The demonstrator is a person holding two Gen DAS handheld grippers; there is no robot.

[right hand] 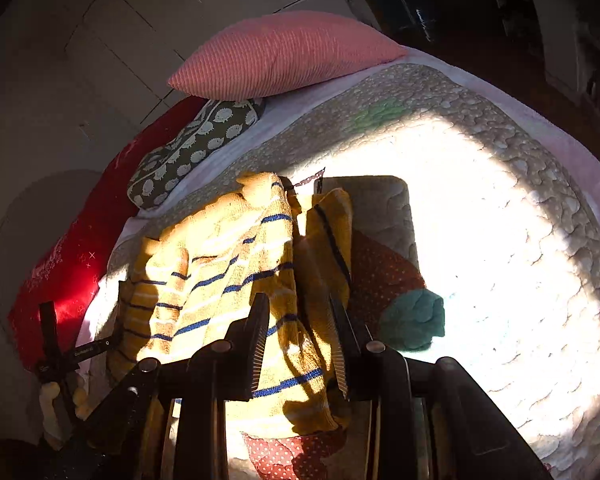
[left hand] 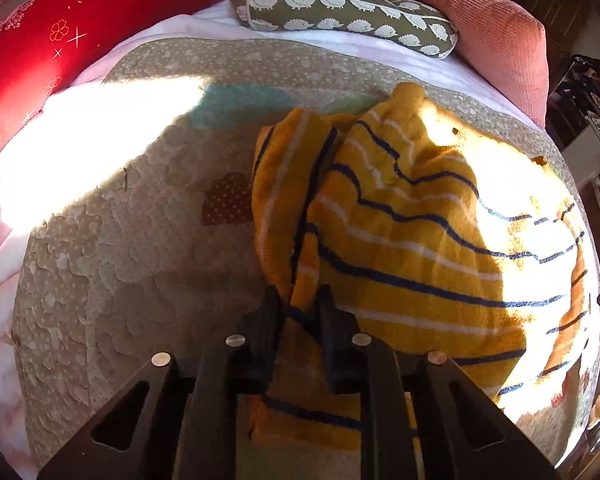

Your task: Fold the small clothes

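Left gripper (left hand: pixel 299 298) pinches bunched yellow striped sweater (left hand: pixel 412 216) between narrow fingers. Right gripper (right hand: pixel 300 308) wide, sweater beneath, ungripped.

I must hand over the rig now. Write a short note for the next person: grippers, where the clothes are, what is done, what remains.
Left gripper: shut on a bunched edge of the yellow knit sweater with blue and white stripes.
Right gripper: open, its fingers on either side of a raised fold of the sweater.
Sweater lies crumpled on the beige quilted mat on the bed.
Done: no neat fold visible.
Left: spread flat, fold.
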